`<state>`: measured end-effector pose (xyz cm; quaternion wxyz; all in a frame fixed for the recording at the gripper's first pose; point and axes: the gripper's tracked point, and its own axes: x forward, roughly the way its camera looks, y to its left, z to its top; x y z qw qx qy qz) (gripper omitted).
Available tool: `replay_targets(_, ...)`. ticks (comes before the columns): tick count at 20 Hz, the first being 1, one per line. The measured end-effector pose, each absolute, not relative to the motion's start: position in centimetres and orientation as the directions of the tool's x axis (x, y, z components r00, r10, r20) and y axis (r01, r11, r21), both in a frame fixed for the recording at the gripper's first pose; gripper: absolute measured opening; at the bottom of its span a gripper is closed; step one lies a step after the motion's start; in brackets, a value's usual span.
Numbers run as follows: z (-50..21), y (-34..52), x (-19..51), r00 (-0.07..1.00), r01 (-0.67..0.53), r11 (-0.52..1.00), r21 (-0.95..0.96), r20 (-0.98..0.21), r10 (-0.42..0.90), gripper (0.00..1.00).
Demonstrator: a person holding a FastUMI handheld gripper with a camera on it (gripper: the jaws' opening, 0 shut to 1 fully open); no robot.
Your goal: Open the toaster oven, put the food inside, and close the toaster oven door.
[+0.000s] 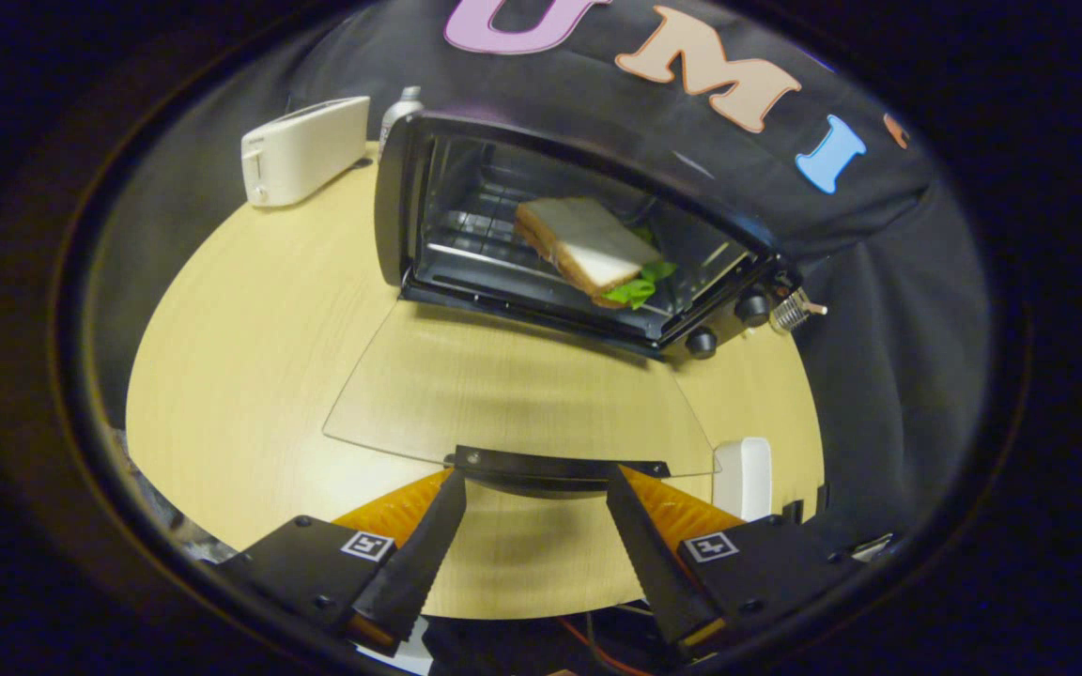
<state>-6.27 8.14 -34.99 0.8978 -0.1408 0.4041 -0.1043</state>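
We see the sandwich (588, 246) hiding part of the rack inside the toaster oven (466, 216); its lettuce (637, 286) mostly tucked under bread. A grey bottle (400, 111) stands half-concealed behind the oven. The gripper (537, 486) fingertips overlap the door handle (555, 465), contact unclear.

- The open glass door (513, 390) lies flat between the spread fingers of the gripper (536, 488) and the toaster oven (579, 235) mouth
- A sandwich (588, 249) takes up the right of the cavity; the left rack is free
- Bare table (250, 357) lies left of the door
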Motion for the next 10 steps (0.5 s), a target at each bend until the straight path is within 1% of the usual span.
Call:
replay_targets(2,-33.7,8.0,-5.7,0.684,0.084,0.942,-0.325,-0.669,-0.292,0.96)
replay_targets(6,-31.6,8.1,-4.8,0.728,0.122,0.955,-0.27,-0.63,-0.272,0.96)
replay_targets(10,-29.5,8.9,-2.7,0.792,0.143,0.97,-0.195,-0.566,-0.231,0.96)
